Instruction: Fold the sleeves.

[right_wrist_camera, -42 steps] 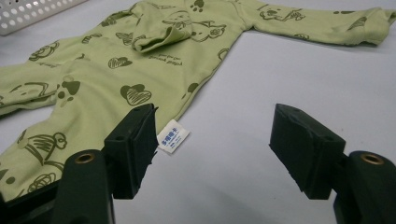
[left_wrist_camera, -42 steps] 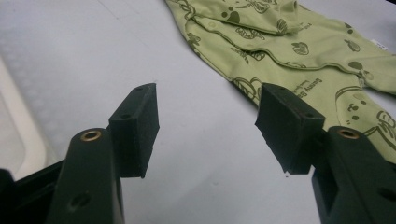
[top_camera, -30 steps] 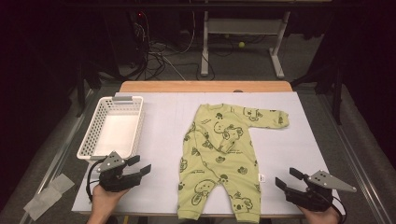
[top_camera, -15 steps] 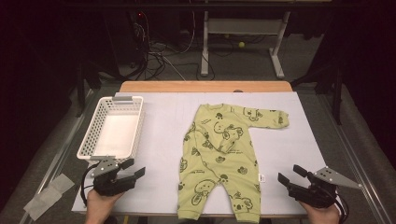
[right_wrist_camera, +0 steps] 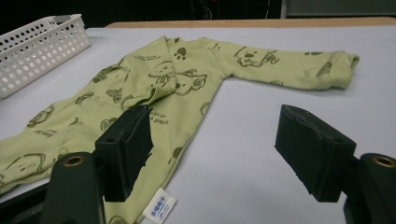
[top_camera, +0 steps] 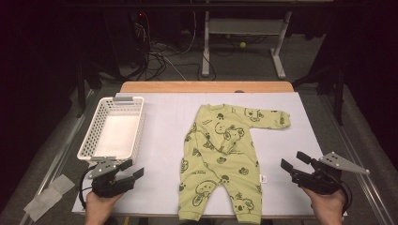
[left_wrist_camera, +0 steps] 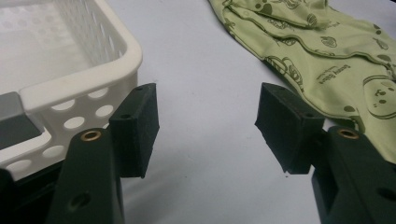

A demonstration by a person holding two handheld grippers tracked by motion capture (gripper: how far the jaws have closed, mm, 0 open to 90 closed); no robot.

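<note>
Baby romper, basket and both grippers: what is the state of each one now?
Baby romper: lies flat on the table, one sleeve folded in, one stretched out.
White basket: upright, empty.
Left gripper: open, holds nothing.
Right gripper: open, holds nothing.

lit evenly from above across the white table cover (top_camera: 164,187), bright against a dim, nearly black upper third of the high view. soft, short shadows at lower left under the basket (top_camera: 115,133). slightly grainy overall, no glare. in both gripper views, blurred at the bottom edge on the near black pads (left_wrist_camera: 135,128), sharper toward the green romper (right_wrist_camera: 154,88) mid-frame.
</note>
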